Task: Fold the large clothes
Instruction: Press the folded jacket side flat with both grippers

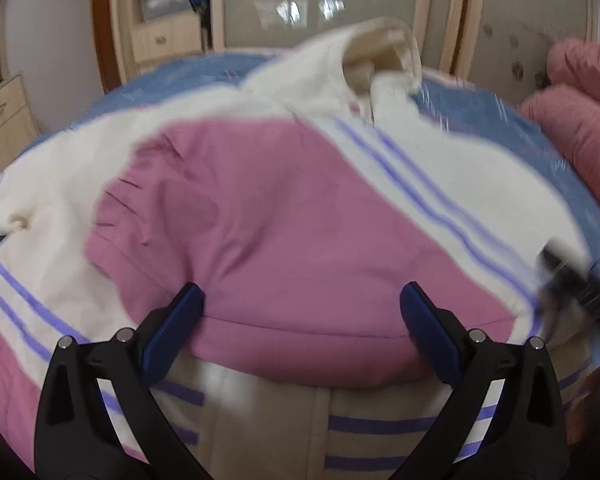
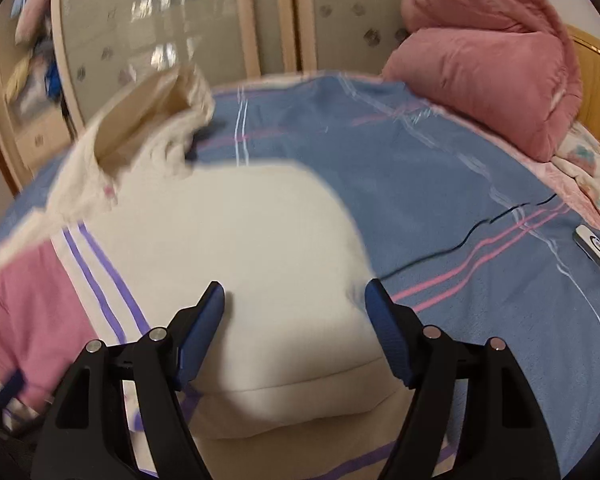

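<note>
With the jacket [image 1: 284, 216] spread on the bed [image 2: 440, 184], its bottom part seemingly just folded up, both the left gripper [image 1: 300, 320] and right gripper [image 2: 294, 312] hover wide open and empty over it, so the next fold likely needs a fresh grasp.

A cream jacket [image 1: 228, 148] with pink panels and purple stripes lies spread flat, collar standing at the far end.

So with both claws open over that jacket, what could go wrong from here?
1. The thin black cable lies on the blue bedsheet beside the jacket's cream sleeve; the open right gripper might snag it.
2. The jacket's collar stands up, so a fold could trap it crooked.
3. The open left gripper may pinch only the pink top layer.
</note>
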The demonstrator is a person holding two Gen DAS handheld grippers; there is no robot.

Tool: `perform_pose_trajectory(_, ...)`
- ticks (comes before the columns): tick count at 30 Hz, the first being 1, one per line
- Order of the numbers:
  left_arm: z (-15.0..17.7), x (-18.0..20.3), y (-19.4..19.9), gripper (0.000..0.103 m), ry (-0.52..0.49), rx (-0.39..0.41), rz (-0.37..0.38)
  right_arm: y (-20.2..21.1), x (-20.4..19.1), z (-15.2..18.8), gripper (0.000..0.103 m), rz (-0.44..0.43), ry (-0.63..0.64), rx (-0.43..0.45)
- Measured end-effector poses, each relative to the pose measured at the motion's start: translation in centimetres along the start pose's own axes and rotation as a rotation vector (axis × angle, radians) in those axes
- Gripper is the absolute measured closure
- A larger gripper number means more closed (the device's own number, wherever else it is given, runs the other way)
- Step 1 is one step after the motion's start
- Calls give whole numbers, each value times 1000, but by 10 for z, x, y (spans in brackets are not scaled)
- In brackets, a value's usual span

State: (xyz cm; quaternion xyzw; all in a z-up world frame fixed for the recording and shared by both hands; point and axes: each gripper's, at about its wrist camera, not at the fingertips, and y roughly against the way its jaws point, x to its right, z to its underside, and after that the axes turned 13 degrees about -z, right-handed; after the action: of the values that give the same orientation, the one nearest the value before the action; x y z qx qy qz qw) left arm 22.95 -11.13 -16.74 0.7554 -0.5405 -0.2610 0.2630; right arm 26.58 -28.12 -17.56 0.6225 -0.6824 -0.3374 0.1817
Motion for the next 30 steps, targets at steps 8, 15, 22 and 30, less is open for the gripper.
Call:
perform_pose_trajectory(8, -22, -2, -33, 2, -96, -88, -124, -6, -2, 1, 25, 13, 39, -38)
perform_pose_trajectory(15, -12, -8, -44, 2, -60, -71, -84, 31, -19, 1, 25, 39, 104, 162)
perform_pose_trajectory(22, -9, -6, -41, 2, -64, -53, -99, -12, -18, 5, 15, 33, 126, -83)
perform_pose_trajectory(30, -7, -6, -39, 2, -59, -45, -103, -12, -20, 2, 7, 35, 144, -83)
